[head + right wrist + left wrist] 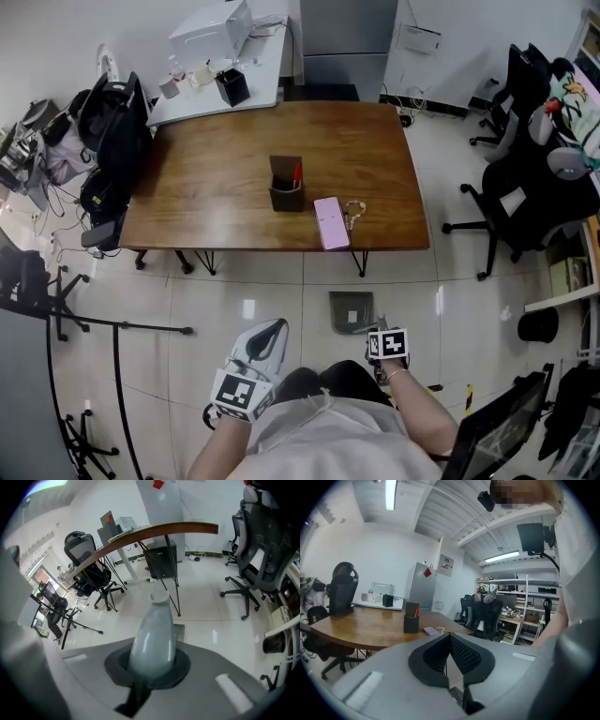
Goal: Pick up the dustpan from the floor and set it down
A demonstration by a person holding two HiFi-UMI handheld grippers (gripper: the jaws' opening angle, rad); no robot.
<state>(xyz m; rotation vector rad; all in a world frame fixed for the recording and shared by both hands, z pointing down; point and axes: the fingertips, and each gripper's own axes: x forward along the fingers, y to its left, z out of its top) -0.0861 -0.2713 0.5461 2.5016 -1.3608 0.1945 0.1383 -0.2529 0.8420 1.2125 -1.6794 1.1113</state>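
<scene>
The grey dustpan (351, 311) is low over the white tile floor in front of the table, in the head view. Its pale grey handle (153, 639) runs up out of my right gripper (151, 670), which is shut on it; the pan's edge (180, 632) shows just behind the handle. The right gripper's marker cube (387, 344) sits right of the pan, pointing steeply down. My left gripper (269, 331) hangs to the left, away from the dustpan. In the left gripper view its black pads (464, 656) meet at the tip, and the left gripper (449, 641) holds nothing.
A brown wooden table (216, 197) stands ahead with a dark pen holder (286, 186), a pink phone (330, 222) and keys (353, 211). Black office chairs (525, 187) crowd the right. Black stand legs (117, 325) cross the floor at left.
</scene>
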